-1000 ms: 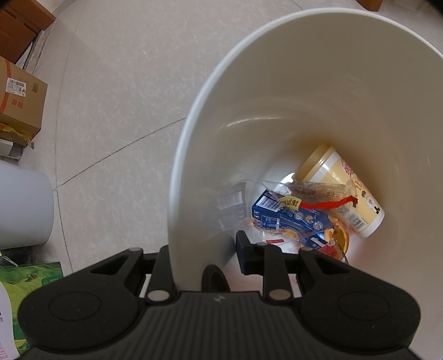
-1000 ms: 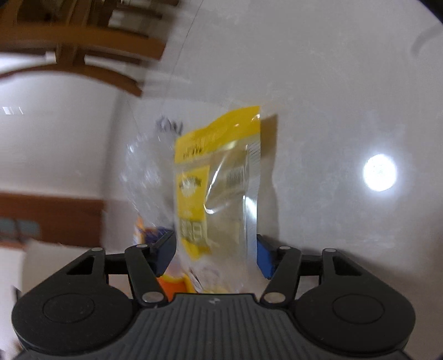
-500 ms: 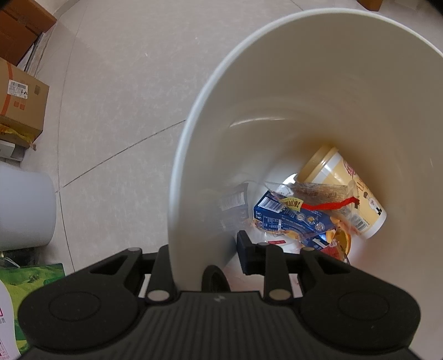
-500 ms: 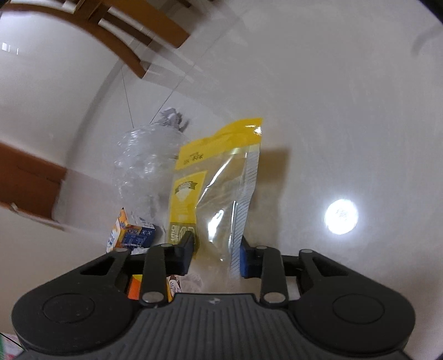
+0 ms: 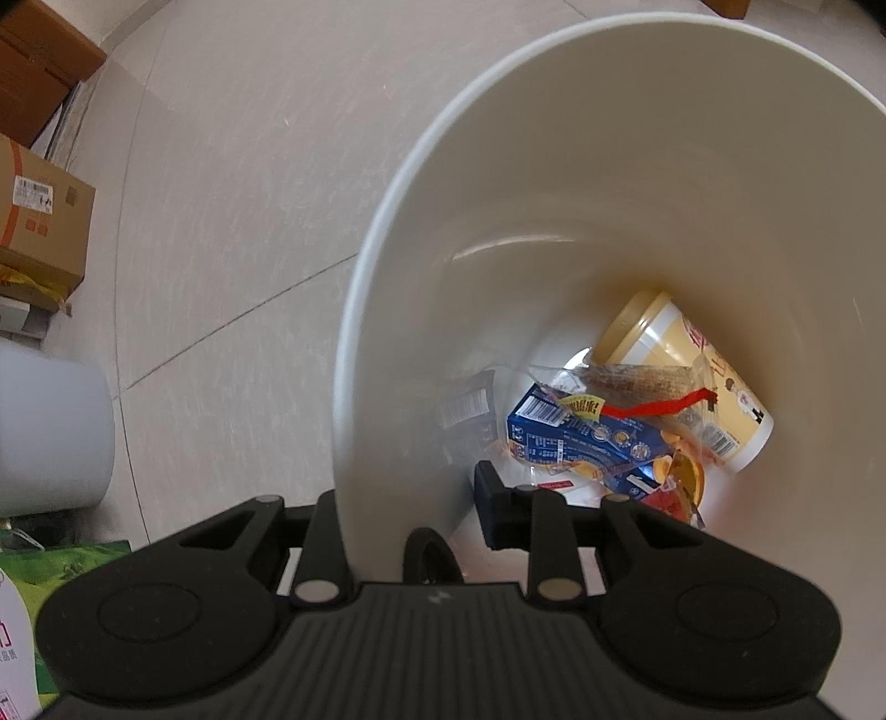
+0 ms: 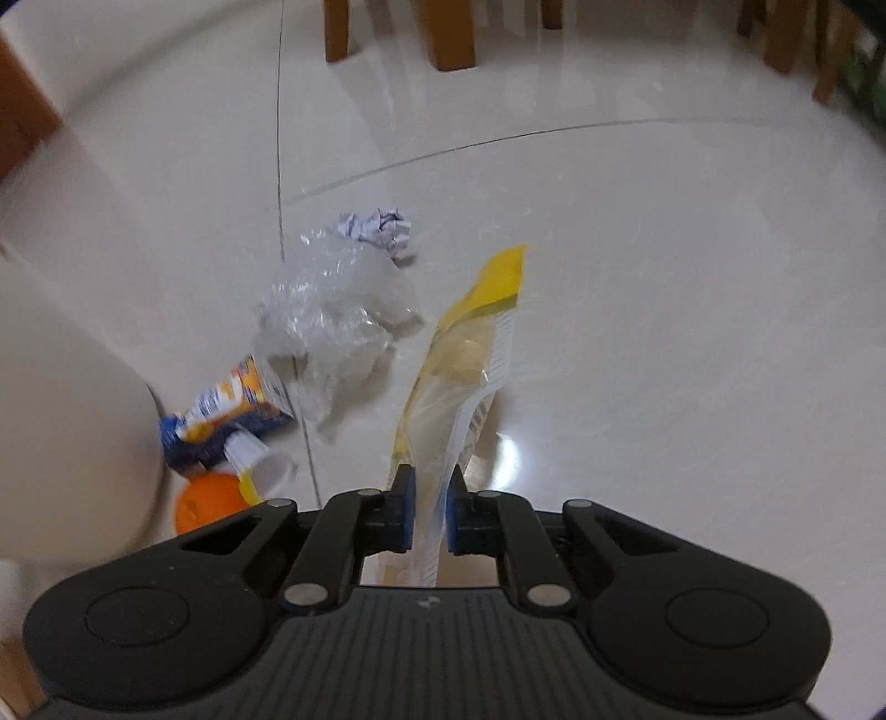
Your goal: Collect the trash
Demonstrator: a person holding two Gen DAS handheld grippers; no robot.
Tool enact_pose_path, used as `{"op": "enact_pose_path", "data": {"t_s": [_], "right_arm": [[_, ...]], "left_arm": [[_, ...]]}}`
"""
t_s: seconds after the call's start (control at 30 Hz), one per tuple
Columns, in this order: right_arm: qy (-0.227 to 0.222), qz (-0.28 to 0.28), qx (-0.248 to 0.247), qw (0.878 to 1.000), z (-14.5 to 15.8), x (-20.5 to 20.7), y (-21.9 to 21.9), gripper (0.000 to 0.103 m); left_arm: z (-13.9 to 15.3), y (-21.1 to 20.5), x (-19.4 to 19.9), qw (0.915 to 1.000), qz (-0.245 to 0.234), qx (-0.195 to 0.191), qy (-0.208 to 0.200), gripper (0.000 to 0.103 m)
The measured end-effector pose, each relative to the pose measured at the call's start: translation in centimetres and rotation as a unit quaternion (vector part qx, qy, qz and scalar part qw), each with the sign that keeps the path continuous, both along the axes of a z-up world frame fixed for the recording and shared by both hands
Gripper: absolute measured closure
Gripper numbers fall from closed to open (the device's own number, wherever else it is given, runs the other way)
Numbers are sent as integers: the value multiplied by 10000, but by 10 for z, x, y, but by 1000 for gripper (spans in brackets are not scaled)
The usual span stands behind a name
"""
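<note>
My left gripper [image 5: 410, 515] is shut on the rim of a white trash bin [image 5: 637, 183], tilted so its inside faces the camera. Inside lie a tan cup [image 5: 698, 382], a blue carton [image 5: 576, 443] and a clear wrapper with a red strip [image 5: 659, 407]. My right gripper [image 6: 427, 509] is shut on a yellow and clear snack bag [image 6: 470, 354], held off the floor. On the floor to its left lie crumpled clear plastic [image 6: 338, 310], a crumpled paper ball [image 6: 379, 227], a blue and orange carton [image 6: 227, 410] and an orange piece [image 6: 207, 501].
Cardboard boxes [image 5: 41, 221] and a white cylinder [image 5: 50, 426] stand at the left in the left wrist view, with a green pack [image 5: 66, 559] below. Wooden chair legs [image 6: 451, 33] stand at the back in the right wrist view. A pale rounded wall [image 6: 66, 399] fills its left edge.
My right gripper has closed fully on the snack bag and swung round with it, so the bag now shows edge-on. The left gripper and bin have hardly moved.
</note>
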State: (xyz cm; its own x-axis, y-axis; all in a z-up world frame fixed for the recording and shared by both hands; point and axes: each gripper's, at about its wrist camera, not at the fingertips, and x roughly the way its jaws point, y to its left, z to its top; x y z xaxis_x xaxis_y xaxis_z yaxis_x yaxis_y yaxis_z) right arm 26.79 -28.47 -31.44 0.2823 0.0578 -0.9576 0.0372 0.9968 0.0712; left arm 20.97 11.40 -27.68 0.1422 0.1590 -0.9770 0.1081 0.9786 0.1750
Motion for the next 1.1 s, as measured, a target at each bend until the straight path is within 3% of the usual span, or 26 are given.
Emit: {"op": "enact_pose_path", "data": {"t_s": [0.2,0.37,0.63,0.77,0.9,1.03,1.07,1.1], "right_arm": [[337,537,-593,9962,40,-1,36,91],[228,947,-581,9935,106,-11,58,91],[-718,1830,-138,9804,247,-14,127,91],[-1200,2214,208,9675,291,-3,167,91],[-1548,2445,614,9552,299,19,204,91],[-1585,2485,1173,9484,274,42,234,89],[-1600,2470,1223,9479,265,45,238,85],[-1577,2460,1163,9492,255,51,241,74]], "left_arm": [[1,0,-1,10000,-72,-31,-11,77],[2,0,-1,10000,-64,-58,-30,79],[4,4,0,9998,49,-208,-2,82],[5,3,0,9996,83,-256,26,82],[4,2,-2,9997,59,-245,28,82],[4,3,-3,9995,47,-298,44,82],[4,3,-3,9995,40,-314,49,82],[4,3,-3,9995,32,-324,55,82]]}}
